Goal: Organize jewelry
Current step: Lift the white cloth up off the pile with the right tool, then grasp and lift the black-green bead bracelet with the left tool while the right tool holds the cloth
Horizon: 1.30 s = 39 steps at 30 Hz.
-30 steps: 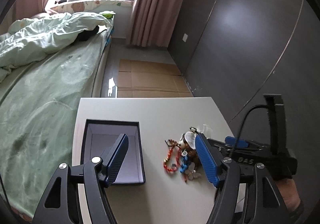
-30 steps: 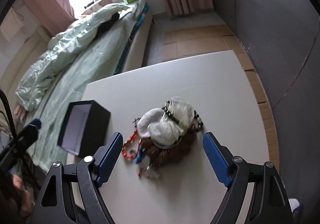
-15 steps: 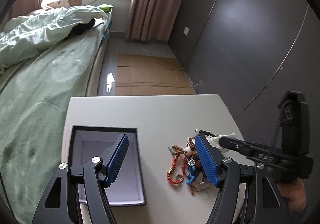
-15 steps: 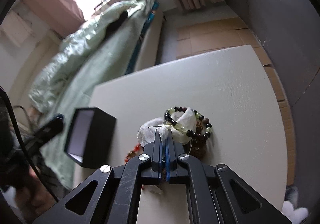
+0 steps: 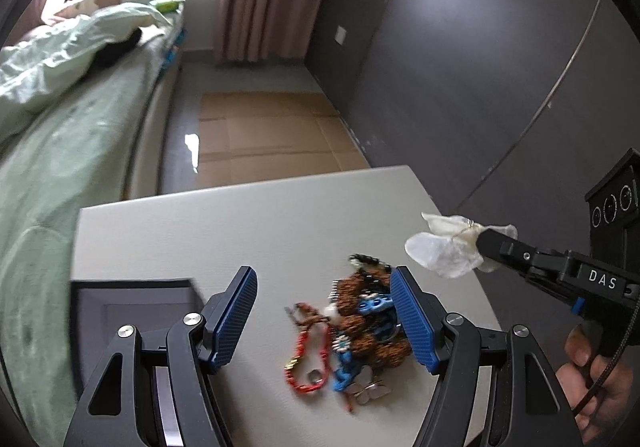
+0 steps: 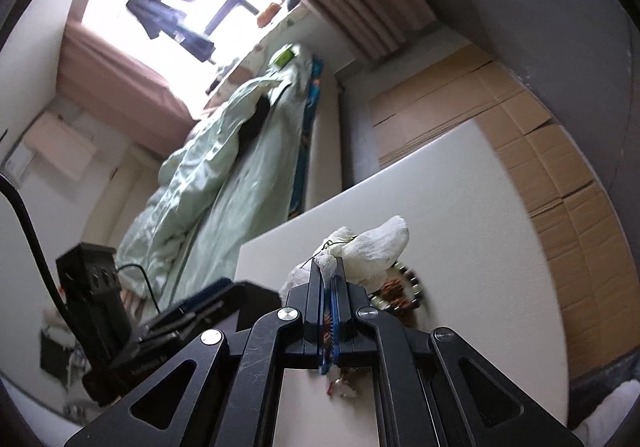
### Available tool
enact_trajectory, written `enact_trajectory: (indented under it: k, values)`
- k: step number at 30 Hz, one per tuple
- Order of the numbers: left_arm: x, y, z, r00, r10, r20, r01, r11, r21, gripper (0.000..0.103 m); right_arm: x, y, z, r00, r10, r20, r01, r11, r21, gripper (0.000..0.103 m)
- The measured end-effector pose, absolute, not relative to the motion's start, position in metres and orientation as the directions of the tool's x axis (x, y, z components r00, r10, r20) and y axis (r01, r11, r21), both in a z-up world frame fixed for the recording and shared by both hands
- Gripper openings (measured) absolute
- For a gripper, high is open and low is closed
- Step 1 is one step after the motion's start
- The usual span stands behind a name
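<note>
A tangle of jewelry [image 5: 362,321] lies on the white table [image 5: 280,231]: brown and dark beads, blue pieces, a red bead bracelet [image 5: 308,361] and a silver butterfly charm [image 5: 370,391]. My left gripper [image 5: 324,317] hovers open over it, its fingers apart from the pieces. A white cloth pouch [image 5: 444,249] hangs in the air to the right of the pile, with my right gripper [image 5: 490,243] shut on its neck. From the right wrist, the pouch [image 6: 372,247] sticks out past the shut right gripper [image 6: 330,267], and a dark bead bracelet [image 6: 412,287] lies below.
An open black box [image 5: 132,299] with a pale lining stands at the table's left, partly behind my left finger. A green bed [image 5: 60,167] runs along the left. Flattened cardboard [image 5: 272,143] covers the floor beyond the table, and a dark wall [image 5: 460,67] stands on the right.
My right gripper went from open around the pile to shut on the white pouch, then lifted it up and to the right. My left gripper shifted from over the box toward the jewelry.
</note>
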<state>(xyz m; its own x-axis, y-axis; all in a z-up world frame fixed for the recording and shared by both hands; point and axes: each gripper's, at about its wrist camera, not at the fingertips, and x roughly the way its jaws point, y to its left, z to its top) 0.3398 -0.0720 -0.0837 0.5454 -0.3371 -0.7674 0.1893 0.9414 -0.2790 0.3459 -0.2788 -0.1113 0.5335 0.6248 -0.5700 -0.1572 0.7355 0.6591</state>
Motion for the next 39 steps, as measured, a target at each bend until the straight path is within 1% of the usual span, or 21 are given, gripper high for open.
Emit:
enact_trajectory:
  k: [6,7,9,14,18,20,22,23,25,26,31,39]
  values:
    - [0.371,-0.083,-0.107,0.457,-0.388,-0.801,0.159,0.921,-0.355,0.070,0.350,-0.292,-0.111,0.572,0.583,-0.577,-0.093,0.745,0.661,0.004]
    - [0.378,-0.084,-0.114,0.431,-0.397,-0.811,0.147,0.917,-0.370,0.064,0.350,-0.293,-0.111,0.578,0.576,-0.578,-0.085,0.747,0.659,0.004]
    - [0.388,-0.086,-0.121,0.399,-0.414,-0.819,0.131,0.909,-0.395,0.057,0.350,-0.296,-0.110,0.588,0.564,-0.580,-0.071,0.751,0.657,0.004]
    - [0.404,-0.097,-0.134,0.347,-0.416,-0.840,0.125,0.909,-0.399,0.055,0.351,-0.306,-0.110,0.608,0.526,-0.595,-0.030,0.764,0.645,0.004]
    - [0.410,-0.108,-0.145,0.314,-0.408,-0.857,0.137,0.913,-0.384,0.055,0.354,-0.308,-0.111,0.609,0.527,-0.593,-0.016,0.755,0.655,0.004]
    - [0.411,-0.111,-0.149,0.292,-0.407,-0.865,0.137,0.913,-0.383,0.047,0.355,-0.305,-0.110,0.608,0.522,-0.599,-0.017,0.763,0.647,0.004]
    - [0.410,-0.113,-0.154,0.274,-0.393,-0.878,0.134,0.920,-0.370,0.033,0.356,-0.303,-0.108,0.611,0.517,-0.600,-0.020,0.767,0.641,0.004]
    - [0.410,-0.113,-0.155,0.271,-0.390,-0.880,0.133,0.921,-0.367,0.029,0.355,-0.302,-0.107,0.612,0.519,-0.597,-0.022,0.765,0.644,0.004]
    - [0.411,-0.112,-0.157,0.266,-0.404,-0.876,0.130,0.915,-0.382,0.011,0.355,-0.301,-0.105,0.616,0.529,-0.584,-0.025,0.754,0.657,0.004]
    - [0.412,-0.113,-0.157,0.263,-0.408,-0.874,0.131,0.913,-0.386,0.008,0.355,-0.302,-0.106,0.618,0.530,-0.580,-0.026,0.752,0.659,0.004]
    - [0.405,-0.110,-0.141,0.296,-0.420,-0.858,0.147,0.908,-0.393,0.008,0.355,-0.299,-0.106,0.614,0.546,-0.570,-0.035,0.740,0.671,0.004]
    - [0.383,-0.091,-0.087,0.399,-0.448,-0.800,0.191,0.894,-0.406,0.008,0.354,-0.296,-0.104,0.615,0.546,-0.569,-0.041,0.743,0.668,0.004]
